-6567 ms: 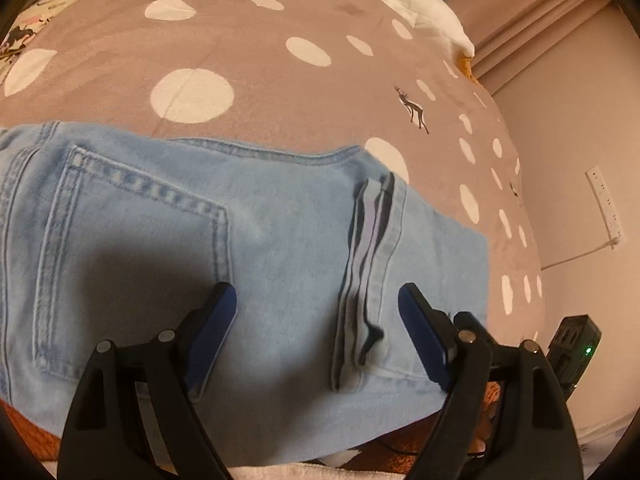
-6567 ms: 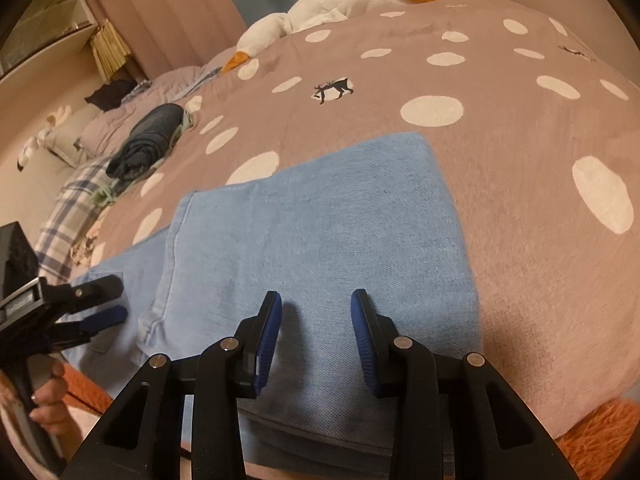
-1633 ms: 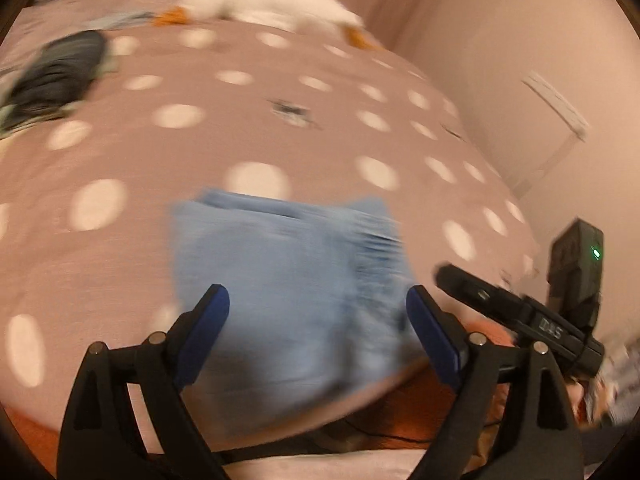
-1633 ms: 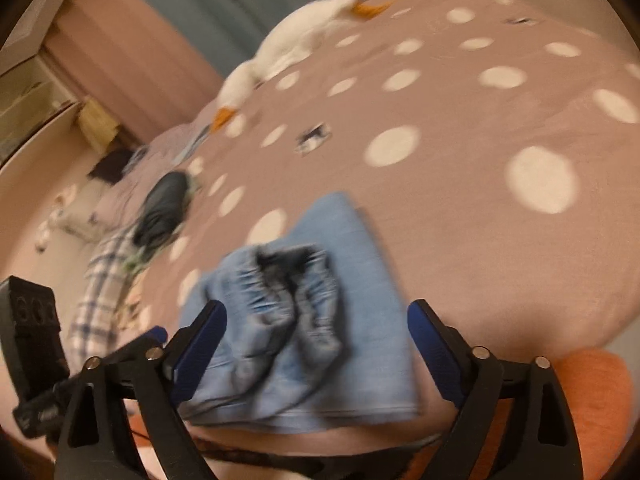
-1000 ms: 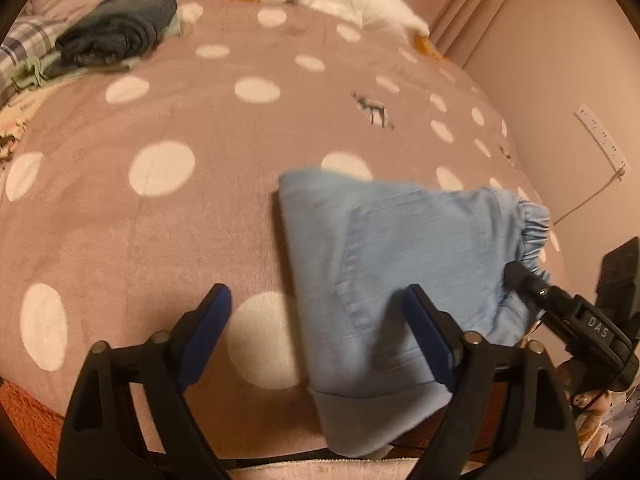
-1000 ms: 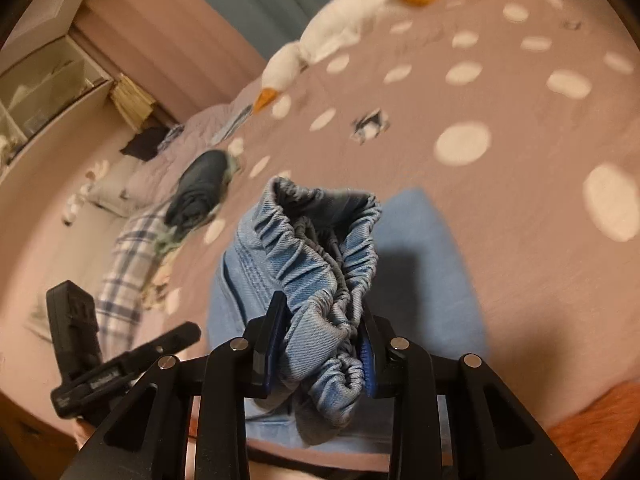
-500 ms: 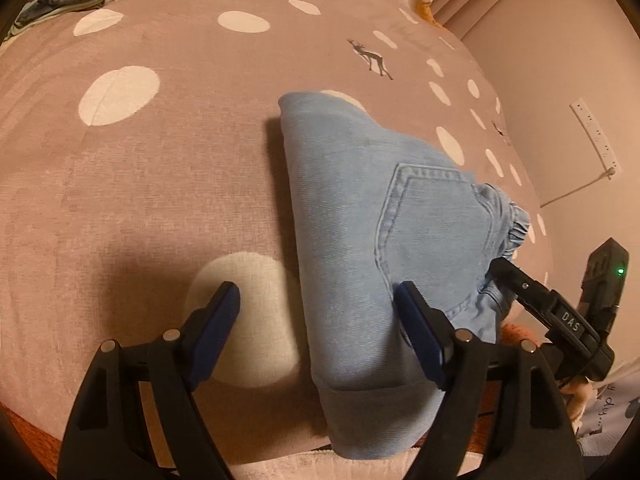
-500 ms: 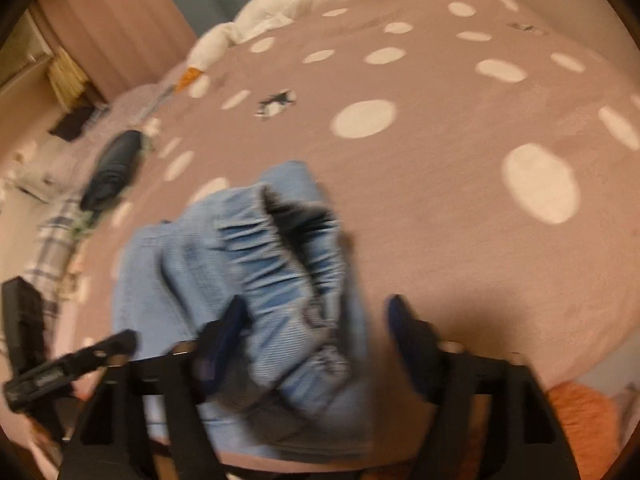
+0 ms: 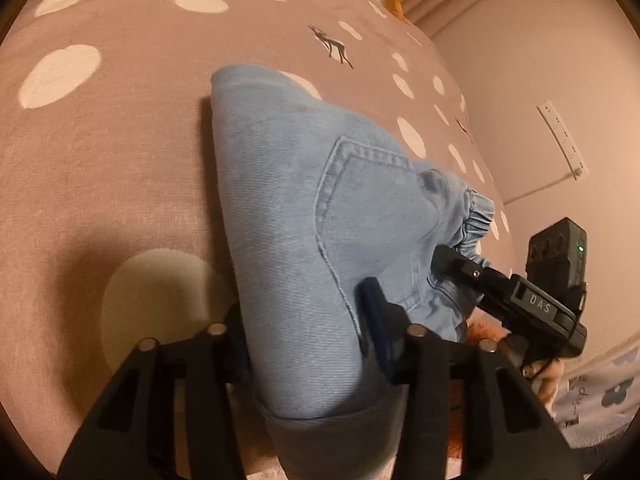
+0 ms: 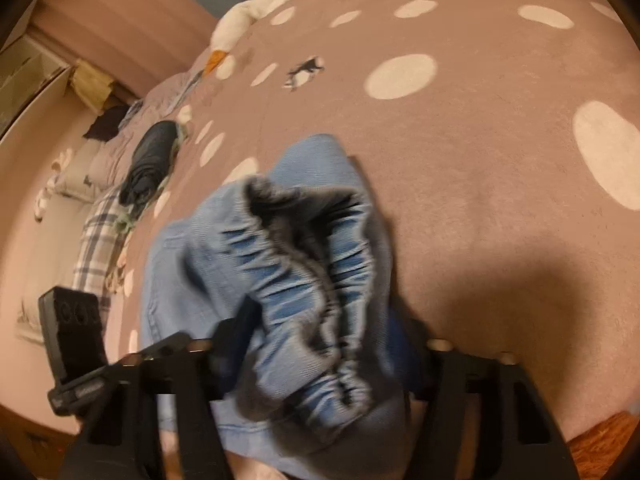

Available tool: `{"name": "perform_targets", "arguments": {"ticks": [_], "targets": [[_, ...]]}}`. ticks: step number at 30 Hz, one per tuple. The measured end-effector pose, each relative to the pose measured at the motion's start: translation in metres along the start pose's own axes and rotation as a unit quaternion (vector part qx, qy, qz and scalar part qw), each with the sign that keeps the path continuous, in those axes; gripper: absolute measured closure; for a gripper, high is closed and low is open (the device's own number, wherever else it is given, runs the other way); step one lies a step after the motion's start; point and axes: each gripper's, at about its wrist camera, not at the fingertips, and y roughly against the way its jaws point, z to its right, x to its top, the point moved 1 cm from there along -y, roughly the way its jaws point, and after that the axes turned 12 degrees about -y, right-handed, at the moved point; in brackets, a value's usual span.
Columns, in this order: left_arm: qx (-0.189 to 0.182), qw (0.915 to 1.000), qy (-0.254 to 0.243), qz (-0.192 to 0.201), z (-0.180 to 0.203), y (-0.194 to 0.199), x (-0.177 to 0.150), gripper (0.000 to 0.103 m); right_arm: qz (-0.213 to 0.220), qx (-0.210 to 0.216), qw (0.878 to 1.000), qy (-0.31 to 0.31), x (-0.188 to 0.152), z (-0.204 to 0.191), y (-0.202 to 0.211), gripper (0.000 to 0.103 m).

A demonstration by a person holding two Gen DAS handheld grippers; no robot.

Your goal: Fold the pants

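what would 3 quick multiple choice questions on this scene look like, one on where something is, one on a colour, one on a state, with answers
1. Where does the folded pants bundle lie?
A. on the dotted blanket
B. on a bare wooden floor
C. inside a drawer

2. What colour are the pants?
A. black
B. light blue
C. red

3. How does the left gripper stand to the pants?
A. far off, above bare blanket
B. shut on a white sock
C. closed on the folded edge

Answers:
1. A, the denim rests on the brown blanket with white dots.
2. B, the cloth is pale blue denim with a stitched pocket.
3. C, its jaws have just been closing and the fold sits pinched between the pads; the right gripper likewise has the gathered waistband between its jaws.
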Motion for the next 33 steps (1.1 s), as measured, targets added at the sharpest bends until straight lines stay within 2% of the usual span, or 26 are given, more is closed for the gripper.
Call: {"name": "perform_targets", "arguments": {"ticks": [4,10,17,20,22,26,28,31,33], "targets": [[0.018,0.9995,-0.022,0.011,0.014,0.011,0.007,0.069,0.024,-0.01,1.0,0.006,-0.003,-0.017,0.009,0.059],[0.006,0.9982,-0.035,0.048,0.01,0.032,0.034,0.07,0.048,0.001,0.998,0.034,0.018,-0.046,0.02,0.06],[0.039,0.995,-0.053,0.075,-0.009,0.033,0.075,0.07,0.058,-0.016,0.996,0.069,0.051,-0.077,-0.004,0.06],[0.048,0.9953,-0.045,0.071,-0.026,0.021,0.087,0.07,0.048,-0.027,0.996,0.077,0.064,-0.082,-0.023,0.06],[0.058,0.9962,-0.035,0.055,-0.039,0.008,0.091,0.069,0.032,-0.034,0.997,0.067,0.07,-0.079,-0.039,0.06],[0.078,0.9965,-0.022,0.02,-0.056,-0.013,0.086,0.064,0.001,-0.066,0.997,0.047,0.066,-0.063,-0.069,0.058],[0.093,0.9949,-0.026,0.026,-0.056,-0.014,0.081,0.057,0.004,-0.067,0.997,0.048,0.063,-0.06,-0.069,0.056],[0.101,0.994,-0.016,0.039,-0.055,-0.008,0.079,0.054,0.005,-0.066,0.997,0.043,0.061,-0.059,-0.063,0.054],[0.104,0.9934,-0.005,0.048,-0.053,0.0,0.077,0.054,0.013,-0.081,0.996,0.046,0.061,-0.061,-0.061,0.044]]}}
